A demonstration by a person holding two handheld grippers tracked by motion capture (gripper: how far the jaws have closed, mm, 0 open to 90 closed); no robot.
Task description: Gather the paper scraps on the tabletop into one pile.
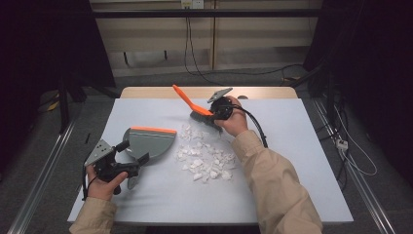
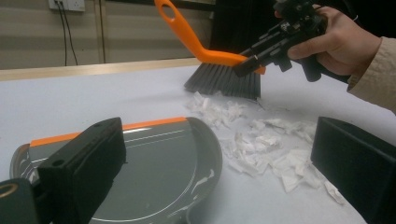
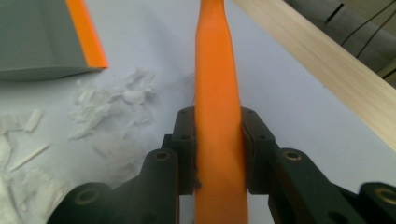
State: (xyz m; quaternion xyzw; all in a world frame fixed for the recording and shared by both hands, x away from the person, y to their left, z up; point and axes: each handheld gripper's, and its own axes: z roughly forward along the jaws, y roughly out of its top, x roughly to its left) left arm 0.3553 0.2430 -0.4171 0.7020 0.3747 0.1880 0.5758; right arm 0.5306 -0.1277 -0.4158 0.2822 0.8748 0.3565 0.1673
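The near strip of the surface (image 1: 204, 204) lay bare, and so did its right side beyond the person's right sleeve (image 1: 272, 180). In the middle, the paper scraps (image 1: 204, 158) spread between the dustpan (image 1: 148, 144) at left and the brush (image 1: 197, 109) at the far edge. The left claw (image 1: 131, 158) sat just beside the dustpan's near rim, leaving little passage there.

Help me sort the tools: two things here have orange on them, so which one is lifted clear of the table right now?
The orange-handled brush with dark bristles, clamped in the right gripper. The grey dustpan with the orange lip lies flat on the table.
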